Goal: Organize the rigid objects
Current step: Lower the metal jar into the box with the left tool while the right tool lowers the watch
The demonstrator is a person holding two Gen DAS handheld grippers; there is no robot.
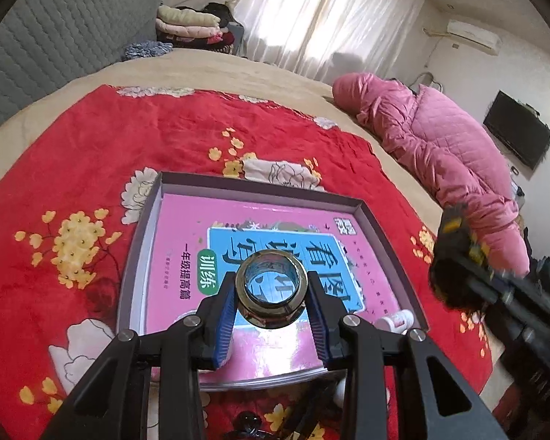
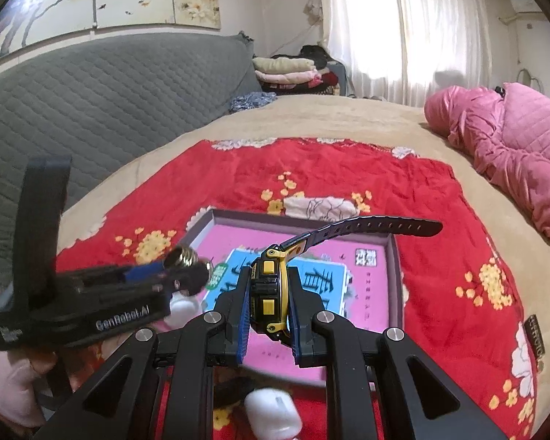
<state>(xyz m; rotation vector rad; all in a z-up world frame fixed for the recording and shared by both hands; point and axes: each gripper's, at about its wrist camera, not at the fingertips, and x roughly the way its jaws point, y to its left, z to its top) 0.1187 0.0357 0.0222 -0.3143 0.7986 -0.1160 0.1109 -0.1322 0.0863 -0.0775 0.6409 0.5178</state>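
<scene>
My left gripper [image 1: 271, 295] is shut on a brass-coloured metal ring [image 1: 271, 286] and holds it above a grey open box [image 1: 376, 220] with a pink book [image 1: 187, 227] lying in it. My right gripper [image 2: 269, 293] is shut on a black and yellow wristwatch [image 2: 269, 286], its strap [image 2: 366, 229] sticking out forward over the same box [image 2: 394, 256]. The left gripper with the ring [image 2: 181, 256] shows at the left in the right wrist view. The right gripper with the watch [image 1: 458, 234] shows blurred at the right in the left wrist view.
The box sits on a red floral cloth [image 1: 91, 154] on a beige bed. A small white bottle [image 1: 398, 321] lies in the box's near right corner. A white case [image 2: 271, 412] lies on the cloth near me. A pink quilted coat [image 1: 440, 139] lies at the right.
</scene>
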